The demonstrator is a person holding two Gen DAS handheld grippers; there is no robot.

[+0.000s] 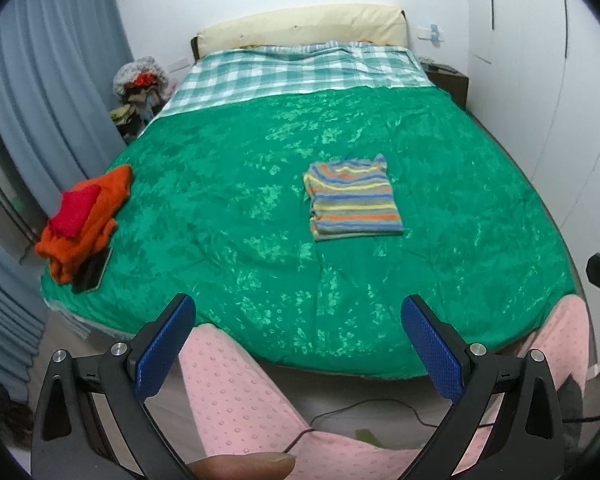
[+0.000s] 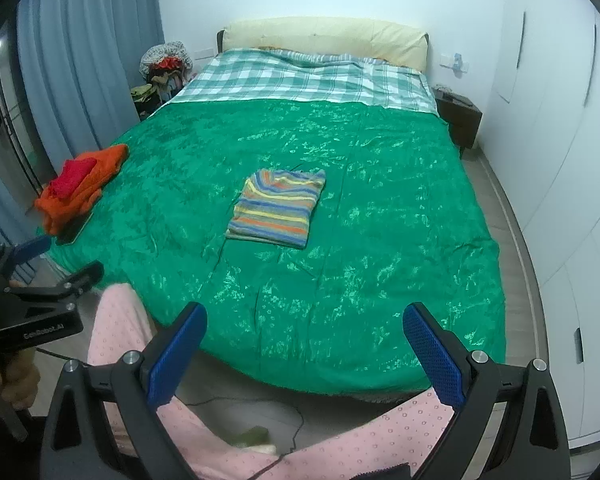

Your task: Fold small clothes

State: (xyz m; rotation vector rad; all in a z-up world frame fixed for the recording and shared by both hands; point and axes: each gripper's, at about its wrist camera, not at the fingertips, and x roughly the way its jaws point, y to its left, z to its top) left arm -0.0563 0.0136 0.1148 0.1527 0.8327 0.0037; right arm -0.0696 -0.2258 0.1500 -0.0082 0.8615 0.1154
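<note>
A striped garment [image 1: 352,200] lies folded into a flat rectangle near the middle of the green bedspread [image 1: 260,240]; it also shows in the right wrist view [image 2: 278,208]. A pile of orange and red clothes [image 1: 84,220] sits at the bed's left edge, also seen in the right wrist view [image 2: 78,190]. My left gripper [image 1: 298,320] is open and empty, held back over the foot of the bed. My right gripper [image 2: 304,326] is open and empty too, also at the foot. The left gripper [image 2: 48,264] shows at the left of the right wrist view.
A dark phone [image 1: 94,272] lies under the orange pile. The person's pink trouser legs [image 1: 236,392] stand against the bed's foot. A cable [image 1: 380,408] runs on the floor. Curtains [image 1: 52,80] hang left, wardrobes [image 2: 560,160] stand right, a nightstand [image 2: 460,120] is beside the bed.
</note>
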